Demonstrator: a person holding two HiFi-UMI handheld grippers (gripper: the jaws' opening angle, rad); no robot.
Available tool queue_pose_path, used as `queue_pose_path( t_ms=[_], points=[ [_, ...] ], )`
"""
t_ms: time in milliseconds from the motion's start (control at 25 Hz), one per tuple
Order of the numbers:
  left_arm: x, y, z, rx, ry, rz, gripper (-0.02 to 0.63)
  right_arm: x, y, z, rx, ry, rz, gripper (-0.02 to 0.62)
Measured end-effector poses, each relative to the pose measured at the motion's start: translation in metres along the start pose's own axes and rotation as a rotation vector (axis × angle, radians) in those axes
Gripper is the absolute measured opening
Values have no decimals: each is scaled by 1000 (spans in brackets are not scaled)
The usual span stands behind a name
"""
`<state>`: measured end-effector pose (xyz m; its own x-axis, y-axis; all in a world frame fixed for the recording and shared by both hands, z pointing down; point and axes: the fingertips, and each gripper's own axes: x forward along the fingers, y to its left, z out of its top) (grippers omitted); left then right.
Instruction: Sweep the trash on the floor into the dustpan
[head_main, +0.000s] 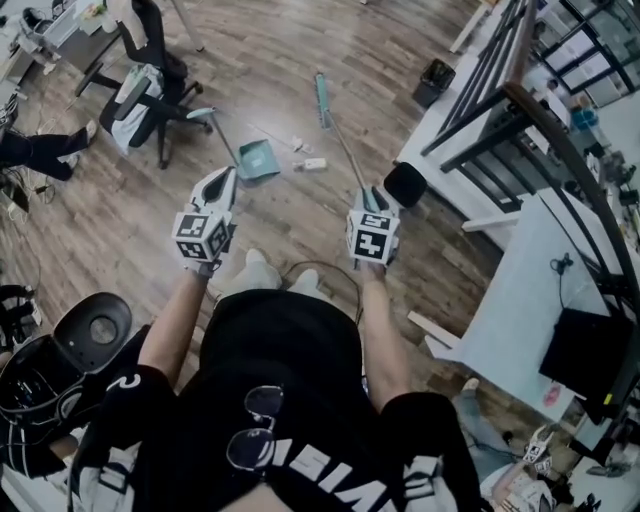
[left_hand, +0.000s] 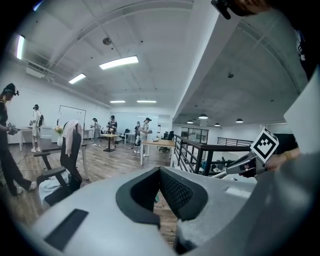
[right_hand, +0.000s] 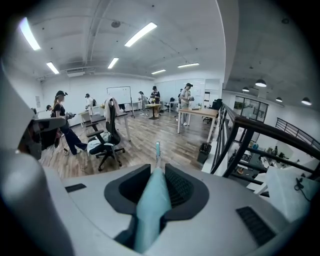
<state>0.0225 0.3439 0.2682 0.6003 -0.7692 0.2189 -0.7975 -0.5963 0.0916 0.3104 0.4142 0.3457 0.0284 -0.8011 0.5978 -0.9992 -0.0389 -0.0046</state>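
Observation:
A teal dustpan (head_main: 258, 160) with a thin long handle stands on the wood floor. Two small white pieces of trash (head_main: 314, 163) lie just right of it. My left gripper (head_main: 224, 182) hovers just near and left of the dustpan; its jaws (left_hand: 159, 195) stand slightly apart, with only floor and a speck of teal showing through the gap. My right gripper (head_main: 372, 196) is shut on the teal broom handle (right_hand: 152, 200). The handle runs away from me to the broom head (head_main: 322, 100), which rests on the floor beyond the trash.
An office chair (head_main: 150, 100) stands at the far left and a black seat (head_main: 95, 325) at my near left. A black round object (head_main: 405, 185) sits by my right gripper. A dark railing (head_main: 500, 110), a white table (head_main: 545, 290) and a small bin (head_main: 435, 82) line the right side.

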Motion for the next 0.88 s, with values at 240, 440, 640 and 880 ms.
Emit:
queue_pose_path(
  t_ms=[240,440,640,880],
  points=[
    [17,11,-5,-12,15,17,-2,19,-6,2,0,25,5,84],
    [51,36,-5,-27,12,10,-2,53,-4,14,-2,42,-2,84],
    [105,81,1,-42,19,-11,-2,104,4,43,-1,74,-14,84],
    [175,141,15,-37,55,-63,-2,165,18,83,19,117,-45,84]
  ],
)
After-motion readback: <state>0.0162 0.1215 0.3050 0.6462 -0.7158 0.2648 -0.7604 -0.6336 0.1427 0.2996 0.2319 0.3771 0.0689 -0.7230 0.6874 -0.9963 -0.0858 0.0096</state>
